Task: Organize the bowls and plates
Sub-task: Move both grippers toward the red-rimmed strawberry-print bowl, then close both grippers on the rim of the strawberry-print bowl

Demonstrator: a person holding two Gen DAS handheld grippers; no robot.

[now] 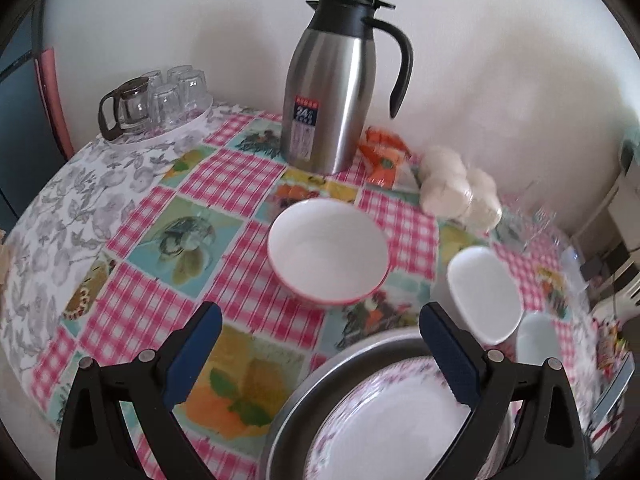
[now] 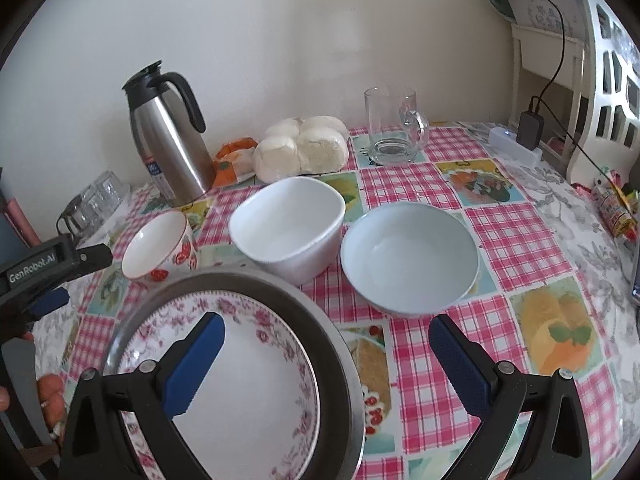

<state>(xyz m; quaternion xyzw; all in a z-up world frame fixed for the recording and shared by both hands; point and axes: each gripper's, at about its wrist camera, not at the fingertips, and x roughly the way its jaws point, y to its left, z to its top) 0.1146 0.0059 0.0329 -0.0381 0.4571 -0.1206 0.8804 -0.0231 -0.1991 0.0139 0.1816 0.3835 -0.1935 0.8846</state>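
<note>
Both empty: left gripper (image 1: 320, 344) spread wide facing the strawberry bowl (image 1: 328, 250) at 12 o'clock, right gripper (image 2: 326, 354) likewise apart, straddling the floral plate (image 2: 224, 380) nested in the metal pan (image 2: 340, 344), probably the stacking base. White bowl (image 2: 288, 226) and blue bowl (image 2: 410, 258) wait apart on the counter (image 2: 516, 240).

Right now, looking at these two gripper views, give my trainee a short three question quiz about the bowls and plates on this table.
1. True or false: the floral plate sits inside the metal pan.
2. Multiple choice: which bowl has strawberry prints? A) pale blue bowl B) small red-rimmed bowl C) white squarish bowl
3. Fill in: both the left gripper and right gripper are ___.

Key: 1 true; 2 B; 3 open.
</note>
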